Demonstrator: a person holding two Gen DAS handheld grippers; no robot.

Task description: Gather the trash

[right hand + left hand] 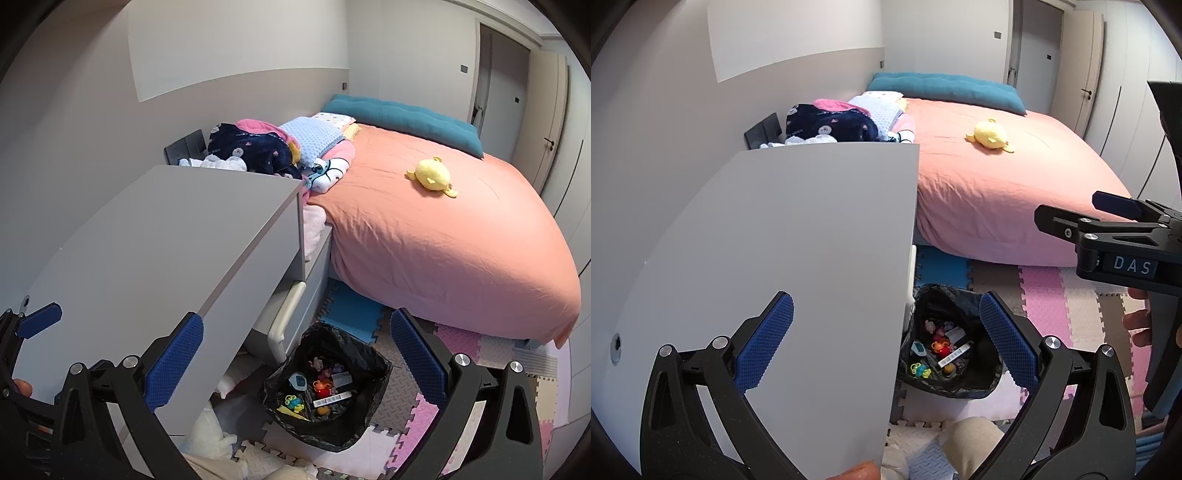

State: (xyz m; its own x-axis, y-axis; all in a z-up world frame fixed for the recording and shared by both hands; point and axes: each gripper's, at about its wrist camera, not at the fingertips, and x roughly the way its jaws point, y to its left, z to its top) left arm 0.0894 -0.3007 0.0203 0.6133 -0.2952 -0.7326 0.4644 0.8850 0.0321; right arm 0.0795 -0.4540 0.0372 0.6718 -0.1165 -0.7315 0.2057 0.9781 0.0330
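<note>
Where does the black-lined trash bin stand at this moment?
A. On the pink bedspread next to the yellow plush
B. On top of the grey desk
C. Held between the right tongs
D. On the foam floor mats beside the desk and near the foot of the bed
D: the trash bin sits on the foam floor mats, below the grey desk edge, with the bed behind it.

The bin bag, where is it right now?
The bin bag sits open on the foam mats, low in both views, between the grey drawer unit and the bed.
</note>
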